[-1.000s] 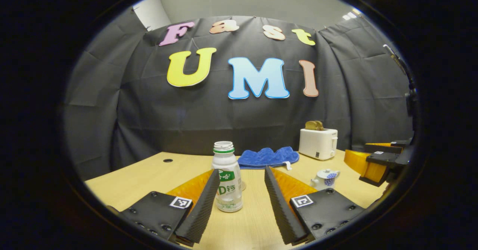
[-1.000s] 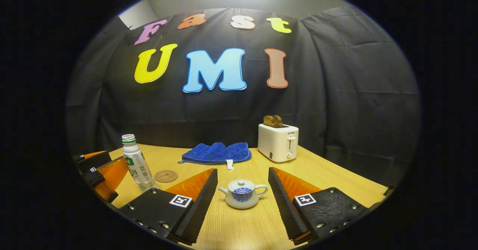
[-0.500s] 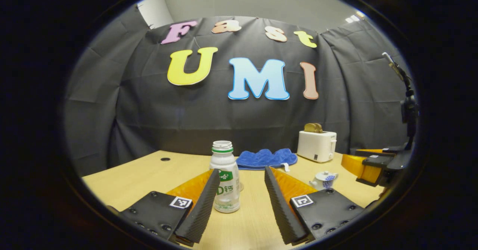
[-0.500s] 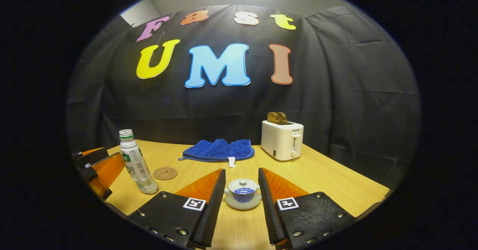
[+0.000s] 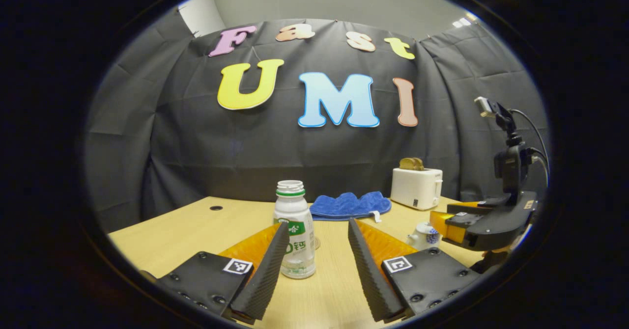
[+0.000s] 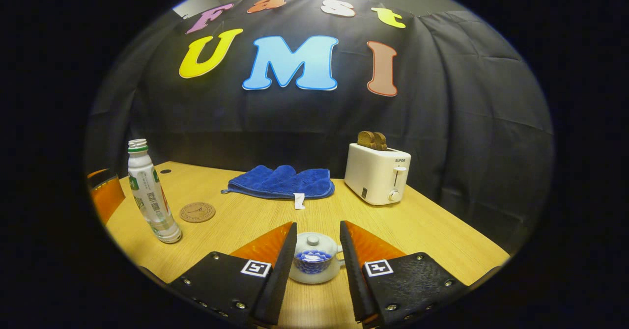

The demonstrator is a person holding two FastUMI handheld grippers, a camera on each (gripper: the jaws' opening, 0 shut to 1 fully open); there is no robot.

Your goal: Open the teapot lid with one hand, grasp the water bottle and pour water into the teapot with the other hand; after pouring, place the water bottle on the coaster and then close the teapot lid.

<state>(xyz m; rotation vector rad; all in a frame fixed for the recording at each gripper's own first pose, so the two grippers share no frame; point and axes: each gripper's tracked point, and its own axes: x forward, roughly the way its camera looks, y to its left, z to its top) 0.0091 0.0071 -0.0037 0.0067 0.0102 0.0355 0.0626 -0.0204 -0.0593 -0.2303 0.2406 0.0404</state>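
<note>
An uncapped white bottle with a green label (image 5: 294, 231) stands on the table between the fingers of my open left gripper (image 5: 318, 223), close to the left finger, untouched as far as I can see. The round coaster (image 6: 197, 212) lies just right of the bottle (image 6: 150, 201). A small white teapot with a blue pattern (image 6: 313, 265) sits with its lid (image 6: 311, 242) on. My right gripper (image 6: 318, 225) hangs low over the teapot, its narrowed jaws flanking the lid without pressing it. The left gripper view shows the right gripper (image 5: 444, 223) beside the teapot (image 5: 423, 235).
A blue towel (image 6: 280, 181) lies folded at the back of the wooden table (image 6: 432, 231). A white toaster (image 6: 377, 172) with bread in it stands at the back right. The table has a small hole (image 5: 215, 207) at its far left.
My right gripper has narrowed its jaws and moved forward and down, so the teapot now sits between its fingers. The left gripper has barely shifted by the bottle.
</note>
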